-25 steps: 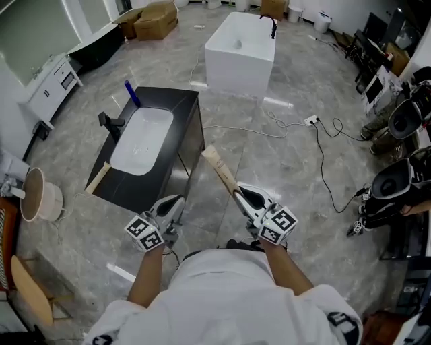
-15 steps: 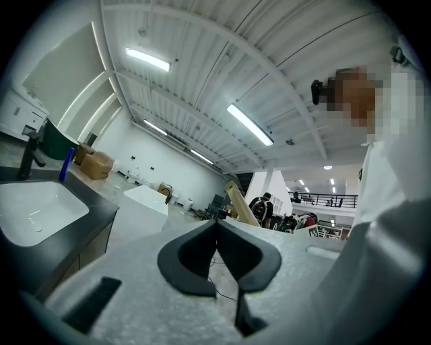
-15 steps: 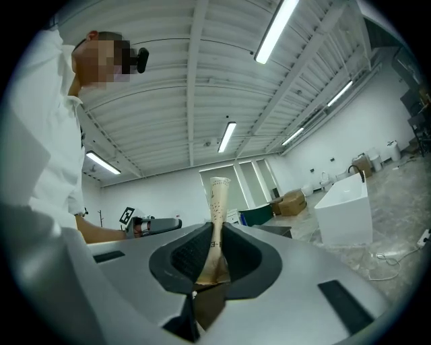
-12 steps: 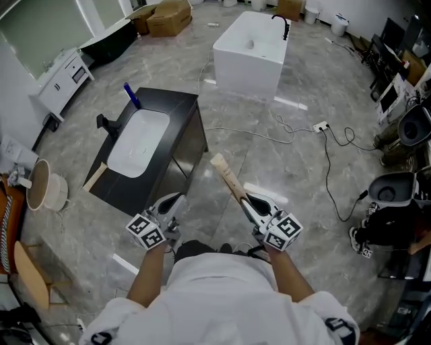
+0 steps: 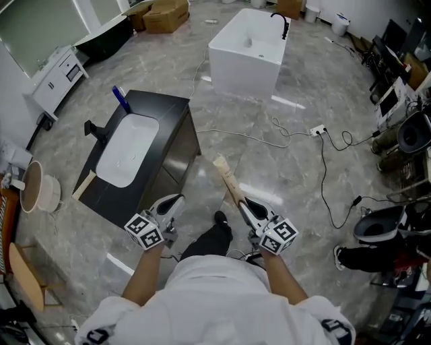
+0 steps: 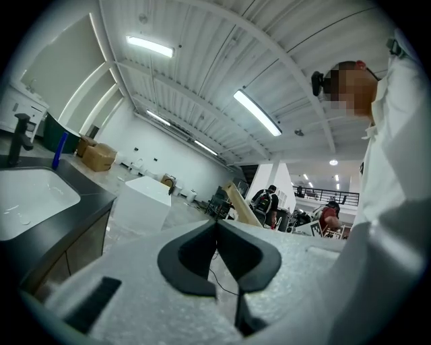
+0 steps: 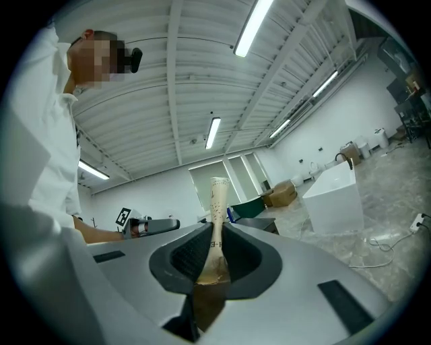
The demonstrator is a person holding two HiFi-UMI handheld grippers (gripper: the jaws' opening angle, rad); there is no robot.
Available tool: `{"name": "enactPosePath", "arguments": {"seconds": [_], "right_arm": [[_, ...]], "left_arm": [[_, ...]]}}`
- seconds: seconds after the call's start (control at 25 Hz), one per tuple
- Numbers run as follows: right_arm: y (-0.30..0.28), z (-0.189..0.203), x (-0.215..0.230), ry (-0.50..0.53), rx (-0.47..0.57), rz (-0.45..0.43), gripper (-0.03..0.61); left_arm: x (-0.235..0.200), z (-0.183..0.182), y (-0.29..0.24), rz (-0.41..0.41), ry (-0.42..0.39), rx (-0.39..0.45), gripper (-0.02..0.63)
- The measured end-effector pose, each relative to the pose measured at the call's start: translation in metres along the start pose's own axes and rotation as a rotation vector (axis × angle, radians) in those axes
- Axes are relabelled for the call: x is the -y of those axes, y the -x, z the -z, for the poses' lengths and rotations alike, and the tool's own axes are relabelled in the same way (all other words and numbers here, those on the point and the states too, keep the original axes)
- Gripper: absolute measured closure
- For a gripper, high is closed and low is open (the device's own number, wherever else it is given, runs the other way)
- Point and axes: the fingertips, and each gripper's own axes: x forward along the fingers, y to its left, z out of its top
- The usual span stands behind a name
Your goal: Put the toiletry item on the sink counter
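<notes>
A long beige tube, the toiletry item (image 5: 225,176), sticks forward out of my right gripper (image 5: 246,205), which is shut on its lower end. In the right gripper view the toiletry item (image 7: 216,222) rises between the closed jaws of the right gripper (image 7: 214,259). The black sink counter (image 5: 172,128) with its white basin stands ahead to the left. My left gripper (image 5: 168,205) hovers near the counter's front corner, shut and empty, as the left gripper (image 6: 217,232) also appears in its own view. The sink counter (image 6: 81,195) lies at the left there.
A blue bottle (image 5: 121,99) and a black tap (image 5: 94,129) stand on the counter. A white bathtub (image 5: 246,50) sits farther ahead. Cables and a power strip (image 5: 315,129) trail over the floor at right. A beige bucket (image 5: 37,189) and cardboard boxes (image 5: 165,8) are at left.
The view has shifted: the counter now sits farther left and up in the head view. A dark shoe shows between the grippers. Both grippers keep their hold and spacing.
</notes>
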Motion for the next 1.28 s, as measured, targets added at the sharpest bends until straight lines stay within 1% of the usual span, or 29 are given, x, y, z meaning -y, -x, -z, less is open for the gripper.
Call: {"name": "enactPosePath", "arguments": {"seconds": [0.12,0.24,0.48,0.64,0.76,0.92,1.04,1.12,1.2,1.28], "right_arm": [[-0.018,-0.016,0.031,0.008,-0.011,0.002,0.526],[-0.036,-0.042,0.061,0.029,-0.02,-0.012,0.528],[-0.072,-0.089,0.138,0.075,-0.056,0.013,0.528],[-0.105,-0.116,0.169,0.096,-0.031,-0.008,0.528],[-0.13,-0.129,0.188,0.089,-0.015,-0.03,0.526],[-0.154,-0.127,0.213,0.052,-0.052,-0.077,0.528],[-0.185,-0.124,0.238,0.049,-0.079,-0.146,0.526],[-0.21,-0.126,0.262,0.041,-0.095,-0.184,0.528],[-0.235,-0.134,0.287,0.03,-0.108,-0.228,0.526],[-0.261,-0.147,0.305,0.031,-0.111,-0.296,0.526]], "left_arm": [[-0.024,-0.006,-0.036,0.012,0.026,0.015,0.597],[-0.051,-0.016,-0.078,0.023,0.048,0.033,0.597],[-0.097,-0.054,-0.163,0.055,0.063,0.093,0.597],[-0.122,-0.07,-0.205,0.082,0.041,0.093,0.597],[-0.142,-0.081,-0.233,0.072,0.045,0.092,0.597],[-0.165,-0.085,-0.246,0.023,0.064,0.112,0.597],[-0.196,-0.093,-0.248,-0.064,0.078,0.144,0.597],[-0.219,-0.102,-0.255,-0.124,0.089,0.173,0.597],[-0.235,-0.11,-0.266,-0.175,0.091,0.199,0.597],[-0.249,-0.12,-0.28,-0.225,0.074,0.207,0.597]]}}
